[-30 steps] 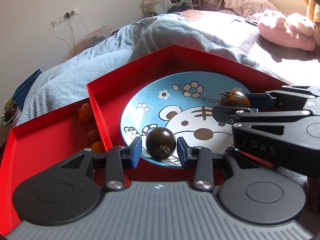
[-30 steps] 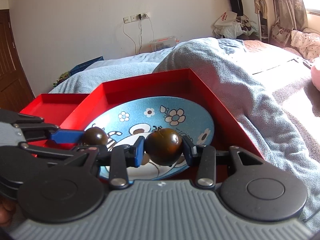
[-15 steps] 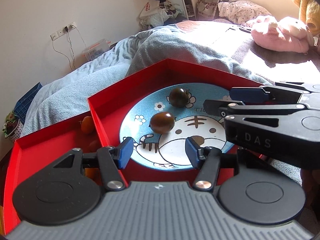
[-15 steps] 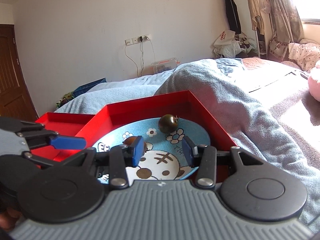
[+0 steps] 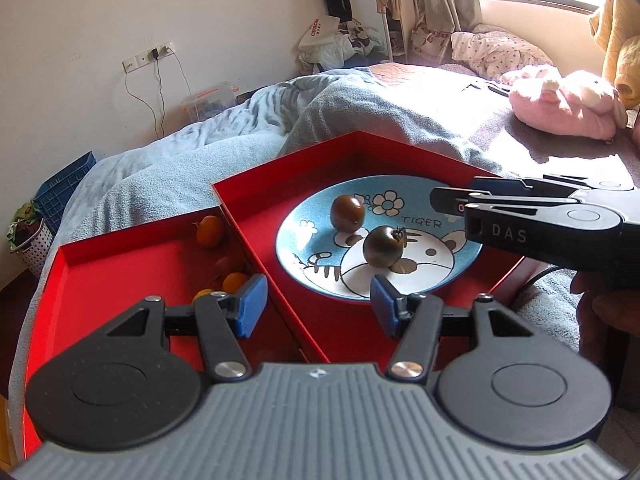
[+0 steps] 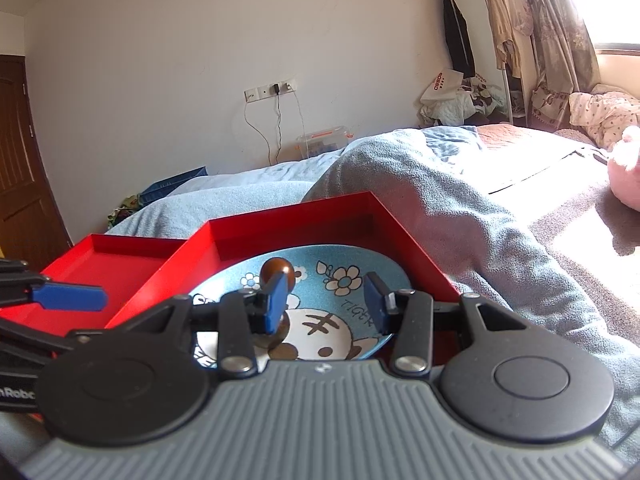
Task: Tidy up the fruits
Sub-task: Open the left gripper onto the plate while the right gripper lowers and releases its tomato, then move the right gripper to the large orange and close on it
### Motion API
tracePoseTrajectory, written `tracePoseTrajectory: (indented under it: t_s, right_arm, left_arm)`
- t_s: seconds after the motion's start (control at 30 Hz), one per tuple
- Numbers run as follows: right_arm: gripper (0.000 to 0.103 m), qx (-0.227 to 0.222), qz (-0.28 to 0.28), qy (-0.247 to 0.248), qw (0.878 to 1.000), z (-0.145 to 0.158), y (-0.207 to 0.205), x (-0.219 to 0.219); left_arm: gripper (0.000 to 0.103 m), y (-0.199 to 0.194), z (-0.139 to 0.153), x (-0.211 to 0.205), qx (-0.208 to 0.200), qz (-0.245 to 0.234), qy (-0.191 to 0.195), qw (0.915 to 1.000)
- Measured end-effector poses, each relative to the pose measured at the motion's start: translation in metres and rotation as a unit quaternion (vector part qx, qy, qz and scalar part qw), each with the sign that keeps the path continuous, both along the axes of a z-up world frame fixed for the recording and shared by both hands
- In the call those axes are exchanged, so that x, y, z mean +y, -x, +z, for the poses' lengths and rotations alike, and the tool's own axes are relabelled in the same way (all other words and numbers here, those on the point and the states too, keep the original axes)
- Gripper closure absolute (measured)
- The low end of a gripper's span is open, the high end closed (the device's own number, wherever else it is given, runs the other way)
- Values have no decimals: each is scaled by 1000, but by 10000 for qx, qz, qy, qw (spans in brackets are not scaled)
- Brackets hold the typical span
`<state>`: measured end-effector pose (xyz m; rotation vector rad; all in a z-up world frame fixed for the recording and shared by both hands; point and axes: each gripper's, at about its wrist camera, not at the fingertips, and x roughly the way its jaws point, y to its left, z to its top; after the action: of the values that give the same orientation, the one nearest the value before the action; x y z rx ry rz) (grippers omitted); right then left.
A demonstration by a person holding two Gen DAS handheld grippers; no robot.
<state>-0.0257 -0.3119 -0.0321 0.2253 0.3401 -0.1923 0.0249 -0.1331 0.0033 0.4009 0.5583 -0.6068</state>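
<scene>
Two dark brown tomatoes lie loose on the blue tiger plate: one towards the back, one nearer the middle. The plate sits in the right red tray. Several small orange fruits lie in the left red tray. My left gripper stands open above the wall between the trays, holding nothing. My right gripper is open too, over the plate, with nothing between its pads; one tomato peeks out behind its left pad.
Both trays rest on a bed with a rumpled grey-blue blanket. A pink plush toy lies at the far right. A blue crate and a white basket stand by the wall on the left.
Both grippers let go of their dark tomatoes, which now lie on the plate. The left gripper drew back and rose, its jaws wider. The right one tilted up slightly.
</scene>
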Motion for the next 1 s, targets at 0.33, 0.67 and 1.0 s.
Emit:
tracePoseTrajectory:
  t_s: [0.33,0.67,1.0]
  right_arm:
    - [57,-233,126,438,9987,15,18,16]
    - [57,25,1709,720,9826,38,15,66]
    - [59,2036,3684,2227,8793,37,-46,175]
  left_arm:
    - [40,7,6,75,-40,723,224,9971]
    - [40,-10,-9,139,101,1397,406,9893]
    - [40,-8,-25,141,153,1207,501,9913]
